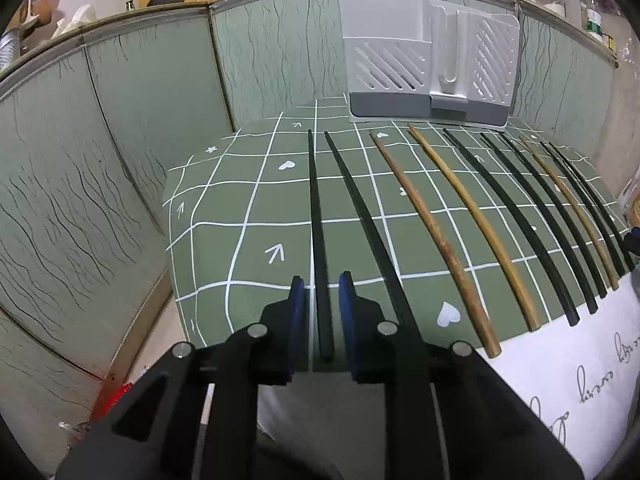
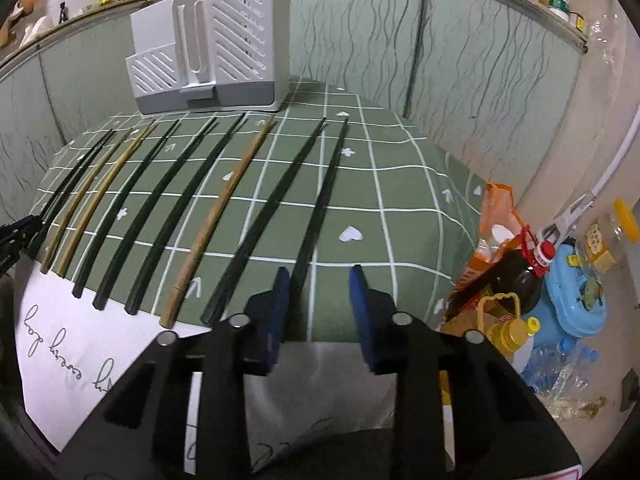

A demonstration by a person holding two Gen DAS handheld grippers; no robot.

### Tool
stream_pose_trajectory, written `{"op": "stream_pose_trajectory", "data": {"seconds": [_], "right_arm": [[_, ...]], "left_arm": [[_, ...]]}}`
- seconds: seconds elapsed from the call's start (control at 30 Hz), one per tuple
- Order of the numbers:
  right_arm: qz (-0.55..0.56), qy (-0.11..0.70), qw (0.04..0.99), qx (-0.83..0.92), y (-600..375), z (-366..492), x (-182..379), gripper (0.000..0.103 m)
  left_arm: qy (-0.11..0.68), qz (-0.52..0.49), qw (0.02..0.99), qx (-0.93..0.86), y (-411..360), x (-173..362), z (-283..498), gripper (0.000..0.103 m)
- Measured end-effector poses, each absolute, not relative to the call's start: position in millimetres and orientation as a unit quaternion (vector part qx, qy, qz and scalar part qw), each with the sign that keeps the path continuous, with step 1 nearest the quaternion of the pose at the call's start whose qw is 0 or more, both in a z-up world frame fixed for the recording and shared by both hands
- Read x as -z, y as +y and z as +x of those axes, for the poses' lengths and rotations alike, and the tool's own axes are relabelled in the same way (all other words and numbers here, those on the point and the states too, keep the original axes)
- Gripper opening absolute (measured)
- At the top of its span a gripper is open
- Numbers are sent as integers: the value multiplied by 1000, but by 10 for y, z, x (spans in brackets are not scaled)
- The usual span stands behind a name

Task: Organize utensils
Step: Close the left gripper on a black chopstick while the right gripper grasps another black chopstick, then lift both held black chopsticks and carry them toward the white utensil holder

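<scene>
While both tongs gape empty, left tongs (image 1: 322, 300) straddle leftmost black chopstick (image 1: 318, 232), long axis toward utensil holder (image 1: 430, 64), upper frame.

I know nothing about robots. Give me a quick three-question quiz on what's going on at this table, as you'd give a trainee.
1. True or false: the left tongs are shut on the leftmost black chopstick.
2. How many brown wooden chopsticks lie on the green cloth? A) one B) three C) six
3. Fill in: the rightmost chopstick, lying between the tips of the right tongs, is coloured ___.

Key: 1 false, they are open astride it; 2 B; 3 black.
</scene>
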State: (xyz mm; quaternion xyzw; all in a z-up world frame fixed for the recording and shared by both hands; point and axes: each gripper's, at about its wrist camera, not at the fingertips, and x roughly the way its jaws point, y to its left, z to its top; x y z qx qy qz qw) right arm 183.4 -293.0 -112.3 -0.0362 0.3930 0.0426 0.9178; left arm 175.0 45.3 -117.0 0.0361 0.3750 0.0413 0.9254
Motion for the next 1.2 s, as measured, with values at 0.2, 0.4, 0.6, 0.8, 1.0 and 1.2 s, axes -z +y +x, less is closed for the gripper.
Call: {"op": "stream_pose_trajectory", "data": {"seconds": [0.2, 0.4, 0.6, 0.8, 1.0, 1.2], "right_arm": [[-53, 404, 912, -39, -2784, 1882, 1194, 21], [-23, 393, 919, -2, -2820, 1869, 1227, 9], [3, 391, 920, -2, -2897, 1876, 1223, 6], [9, 375, 927, -15, -2982, 1760, 1001, 6], [15, 363, 932, -21, -3121, 1648, 773, 6], [6, 364, 931, -24, -3160, 1595, 667, 6]], "left_arm": [[372, 23, 927, -41, 482, 1166, 1763, 18], [371, 18, 928, -42, 490, 1166, 1761, 18], [368, 0, 928, -52, 530, 1164, 1776, 8], [364, -3, 931, -42, 571, 1029, 1727, 8], [349, 0, 936, -37, 679, 763, 1597, 8], [333, 1, 942, -27, 754, 542, 1507, 8]]}}
